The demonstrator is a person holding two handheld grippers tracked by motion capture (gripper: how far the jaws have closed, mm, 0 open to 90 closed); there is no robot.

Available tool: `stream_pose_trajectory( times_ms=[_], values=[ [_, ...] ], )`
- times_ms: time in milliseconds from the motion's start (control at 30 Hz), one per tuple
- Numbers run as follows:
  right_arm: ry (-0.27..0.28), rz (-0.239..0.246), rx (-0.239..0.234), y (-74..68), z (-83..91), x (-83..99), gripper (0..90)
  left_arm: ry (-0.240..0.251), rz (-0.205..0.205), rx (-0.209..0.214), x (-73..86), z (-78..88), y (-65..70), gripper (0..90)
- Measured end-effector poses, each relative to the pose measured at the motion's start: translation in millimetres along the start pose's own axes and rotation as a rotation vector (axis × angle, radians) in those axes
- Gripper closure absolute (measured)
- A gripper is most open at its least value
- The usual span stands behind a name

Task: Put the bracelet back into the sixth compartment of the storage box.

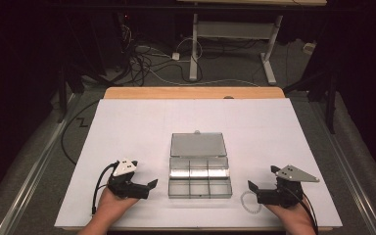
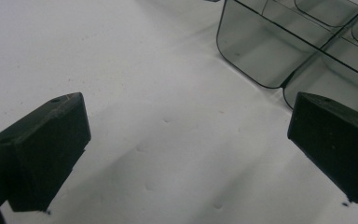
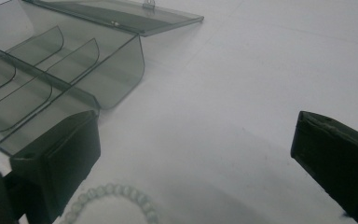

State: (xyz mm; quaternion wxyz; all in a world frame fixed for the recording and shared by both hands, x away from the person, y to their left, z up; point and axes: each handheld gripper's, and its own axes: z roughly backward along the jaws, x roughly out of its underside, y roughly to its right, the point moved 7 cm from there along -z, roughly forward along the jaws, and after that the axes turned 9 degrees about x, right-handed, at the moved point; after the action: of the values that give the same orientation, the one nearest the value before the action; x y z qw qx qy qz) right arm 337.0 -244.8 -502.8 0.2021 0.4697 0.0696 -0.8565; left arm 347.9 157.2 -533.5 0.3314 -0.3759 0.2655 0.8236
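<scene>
Bracelet [image 1: 249,201] of pale translucent beads lies in a ring just beside the wide-open, empty right hand-held gripper [image 1: 250,187].

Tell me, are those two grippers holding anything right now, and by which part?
Nothing is held. The left gripper and right gripper both stand open over bare table; the bead bracelet lies loose beside the right one.

white sheet [image 1: 127,127] on a wooden table [image 1: 191,92]; floor cables [image 1: 147,58], white desk frame [image 1: 235,29] behind.

Compartment box [image 1: 200,177] at mid tabletop [image 1: 127,122], lid [image 1: 198,145] laid open behind it; bead bracelet [image 1: 250,201] just right of box, before right tongs [image 1: 259,192]; left tongs [image 1: 147,188] left of box.
</scene>
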Motion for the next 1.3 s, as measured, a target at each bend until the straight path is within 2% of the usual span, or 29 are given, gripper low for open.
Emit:
stream_pose_trajectory(
  times_ms=[100,233,333,367,467,667,800,900,1067,1300],
  values=[
    [-0.007,0.004,0.001,1.2,3.2,6.4,9.0,0.029,0.007,-0.011,-0.6,2.4,-0.5,0.0],
    [-0.024,0.011,-0.012,-1.3,4.6,14.8,18.6,0.017,0.017,0.000,-0.7,1.1,-1.4,0.0],
    [-0.061,0.033,-0.021,-3.8,8.4,22.2,28.8,0.014,0.003,0.001,-0.7,1.1,-0.1,0.0],
    [-0.067,0.026,-0.025,-4.3,9.6,23.4,32.8,0.016,0.003,0.002,-0.8,1.1,0.1,0.0],
    [-0.058,0.022,-0.045,-3.4,13.3,23.1,46.7,0.015,0.013,0.006,-0.8,0.9,-1.0,0.0],
    [-0.107,0.041,-0.088,-9.4,11.7,31.8,67.2,0.011,0.020,0.011,-0.8,0.2,-1.2,0.0],
    [-0.134,0.047,-0.102,-13.4,8.3,35.0,73.6,0.010,0.017,0.015,-0.8,0.7,-1.1,0.0],
    [-0.130,0.081,-0.100,-14.8,7.9,35.1,76.6,0.009,0.014,0.012,-0.7,0.6,-0.9,0.0],
    [-0.128,0.097,-0.092,-16.8,6.8,35.3,78.8,0.013,0.022,0.015,-0.9,0.4,-1.1,0.0],
    [-0.119,0.160,-0.075,-20.8,5.1,36.0,80.7,-0.001,0.017,0.017,-0.5,-0.6,-1.2,0.0]
  ],
)
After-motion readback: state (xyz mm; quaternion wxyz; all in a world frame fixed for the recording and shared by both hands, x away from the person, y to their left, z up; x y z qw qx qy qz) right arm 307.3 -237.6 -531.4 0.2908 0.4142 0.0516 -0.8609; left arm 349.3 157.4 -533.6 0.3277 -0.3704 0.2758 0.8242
